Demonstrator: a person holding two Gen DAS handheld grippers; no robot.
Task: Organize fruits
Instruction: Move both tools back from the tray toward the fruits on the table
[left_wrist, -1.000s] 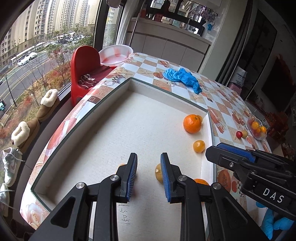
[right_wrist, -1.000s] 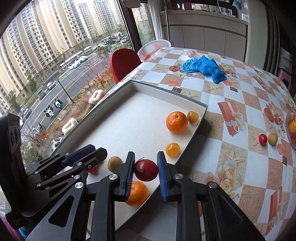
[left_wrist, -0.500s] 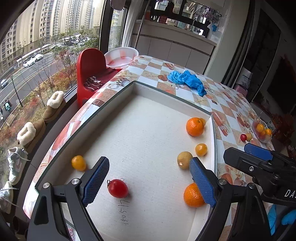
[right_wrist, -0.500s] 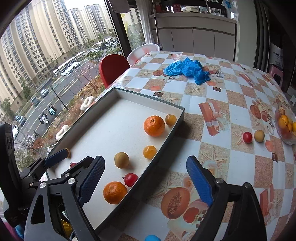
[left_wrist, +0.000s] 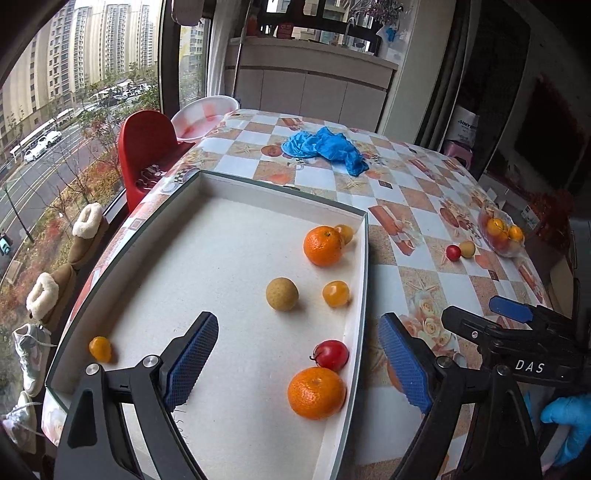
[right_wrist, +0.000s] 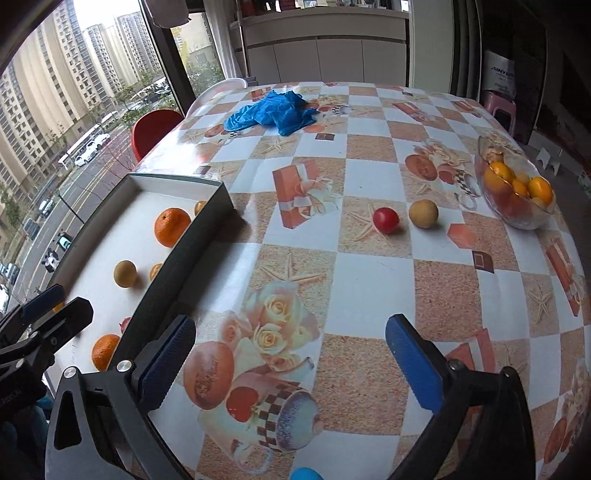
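A white tray (left_wrist: 229, 236) holds two oranges (left_wrist: 322, 245) (left_wrist: 316, 392), a red fruit (left_wrist: 331, 354), a tan round fruit (left_wrist: 282, 294) and small yellow-orange fruits (left_wrist: 335, 293) (left_wrist: 100, 348). My left gripper (left_wrist: 299, 365) is open and empty above the tray's near end. My right gripper (right_wrist: 290, 367) is open and empty over the tablecloth right of the tray (right_wrist: 184, 254). A red fruit (right_wrist: 385, 220) and a tan fruit (right_wrist: 423, 213) lie loose on the table. A glass bowl (right_wrist: 517, 218) holds several orange fruits.
A crumpled blue glove (right_wrist: 271, 112) lies at the table's far side. A red chair (left_wrist: 146, 147) and a pink basin (left_wrist: 205, 118) stand beyond the tray by the window. The table edge curves away at right.
Both grippers went from nearly shut to wide open; the right one let go of a red fruit in the tray. Both drew back, and the right swung right over the tablecloth.
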